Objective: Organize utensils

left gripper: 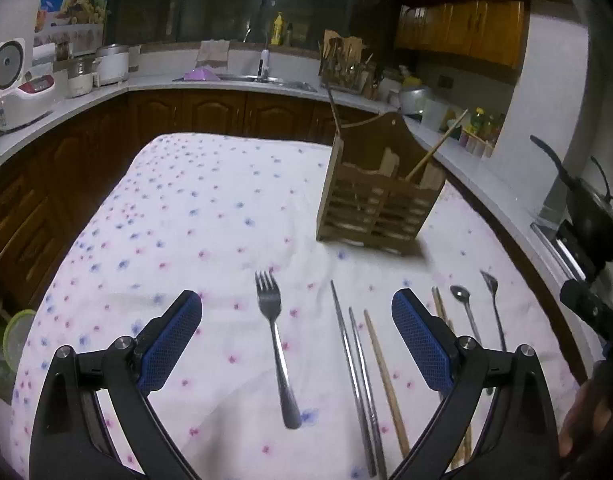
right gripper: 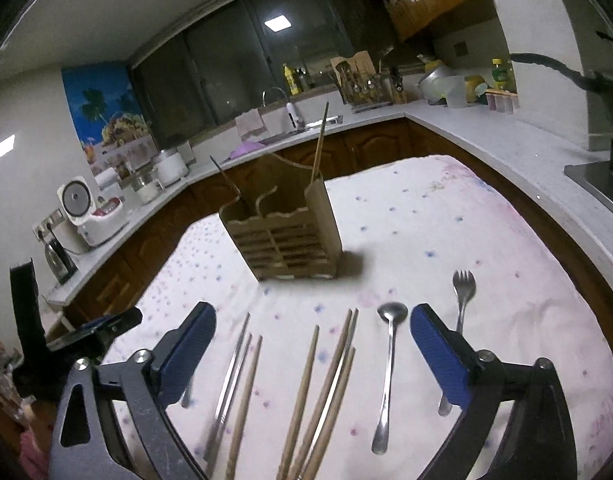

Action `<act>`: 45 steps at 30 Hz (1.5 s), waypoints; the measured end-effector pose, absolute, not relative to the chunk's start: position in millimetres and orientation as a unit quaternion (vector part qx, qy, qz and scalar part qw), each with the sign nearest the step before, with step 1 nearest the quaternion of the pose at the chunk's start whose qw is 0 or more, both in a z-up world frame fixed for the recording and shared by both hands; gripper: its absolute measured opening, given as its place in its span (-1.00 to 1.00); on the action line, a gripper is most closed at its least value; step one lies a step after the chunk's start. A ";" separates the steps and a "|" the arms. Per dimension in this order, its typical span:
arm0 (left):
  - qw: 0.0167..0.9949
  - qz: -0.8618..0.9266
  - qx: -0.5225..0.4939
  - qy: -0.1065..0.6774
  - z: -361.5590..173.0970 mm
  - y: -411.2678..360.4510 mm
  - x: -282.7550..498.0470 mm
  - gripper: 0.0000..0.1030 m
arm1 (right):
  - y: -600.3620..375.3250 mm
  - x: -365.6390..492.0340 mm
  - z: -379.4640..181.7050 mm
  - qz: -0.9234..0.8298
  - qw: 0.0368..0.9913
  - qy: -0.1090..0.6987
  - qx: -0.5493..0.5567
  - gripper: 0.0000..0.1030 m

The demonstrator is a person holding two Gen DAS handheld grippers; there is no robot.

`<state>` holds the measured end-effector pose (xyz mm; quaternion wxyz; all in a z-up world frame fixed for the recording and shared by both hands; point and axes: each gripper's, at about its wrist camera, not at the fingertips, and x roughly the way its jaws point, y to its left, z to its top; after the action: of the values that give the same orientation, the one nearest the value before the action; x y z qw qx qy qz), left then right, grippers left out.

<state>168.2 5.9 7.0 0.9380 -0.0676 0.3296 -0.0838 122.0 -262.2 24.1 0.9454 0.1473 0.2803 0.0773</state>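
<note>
A wooden slatted utensil holder [left gripper: 380,200] stands on the flowered tablecloth [left gripper: 186,208], with chopsticks sticking out of it; it also shows in the right wrist view [right gripper: 284,236]. My left gripper [left gripper: 297,312] is open and empty, hovering above a steel fork [left gripper: 276,344]. Metal chopsticks [left gripper: 356,372], a wooden chopstick [left gripper: 386,376], a spoon [left gripper: 464,308] and a small fork [left gripper: 493,300] lie to its right. My right gripper [right gripper: 313,326] is open and empty above wooden chopsticks [right gripper: 326,392], metal chopsticks [right gripper: 230,380], the spoon [right gripper: 388,368] and the small fork [right gripper: 462,300].
Kitchen counters [left gripper: 66,112] with rice cookers surround the table on three sides. A black pan [left gripper: 590,208] sits on the stove at right. A green-rimmed item [left gripper: 18,336] lies off the table's left edge. The other gripper's body [right gripper: 94,332] shows at left.
</note>
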 end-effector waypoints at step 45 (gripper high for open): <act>0.860 -0.105 0.048 0.498 -72.5 -67.3 290.0 -0.01 | -260.7 241.1 -75.8 0.046 0.878 0.461 0.118 -0.68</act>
<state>290.0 -67.3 -72.5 0.8595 0.0482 0.4980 -0.1045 241.1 -260.7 -75.8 0.8782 0.1177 0.4614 0.0459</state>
